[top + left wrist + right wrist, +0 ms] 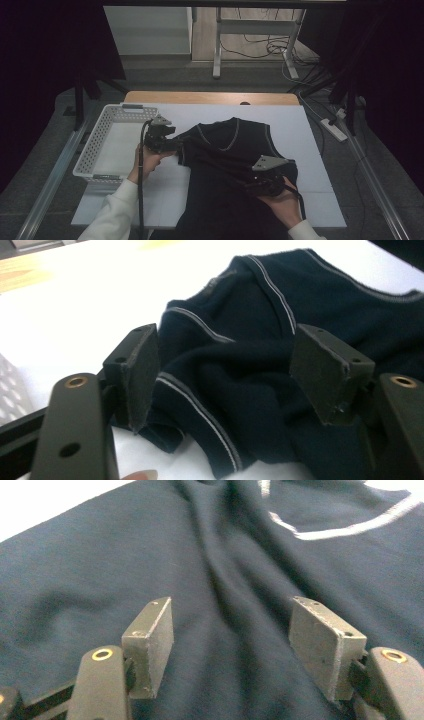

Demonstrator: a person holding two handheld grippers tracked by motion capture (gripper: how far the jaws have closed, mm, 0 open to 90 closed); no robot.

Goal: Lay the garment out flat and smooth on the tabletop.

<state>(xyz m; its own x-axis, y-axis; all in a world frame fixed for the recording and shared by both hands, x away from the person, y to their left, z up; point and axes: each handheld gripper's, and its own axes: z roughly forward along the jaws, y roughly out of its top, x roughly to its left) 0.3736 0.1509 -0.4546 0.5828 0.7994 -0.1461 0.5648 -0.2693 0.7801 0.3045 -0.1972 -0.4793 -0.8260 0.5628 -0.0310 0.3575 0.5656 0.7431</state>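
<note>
Our right gripper (232, 645) hovers wide open over dark vest (230, 165); our left gripper (225, 375) gapes wide around bunched armhole edge, gripping nothing, beside white basket (95, 145).

Bare white table cover (300, 130) is left free at the right of the high view and along the top edge beyond the dark vest (235, 160). Passage at the left of the frame is blocked by the white perforated basket (100, 135), set just beside the left gripper (167, 137). The centre is taken up by rumpled vest folds.
</note>
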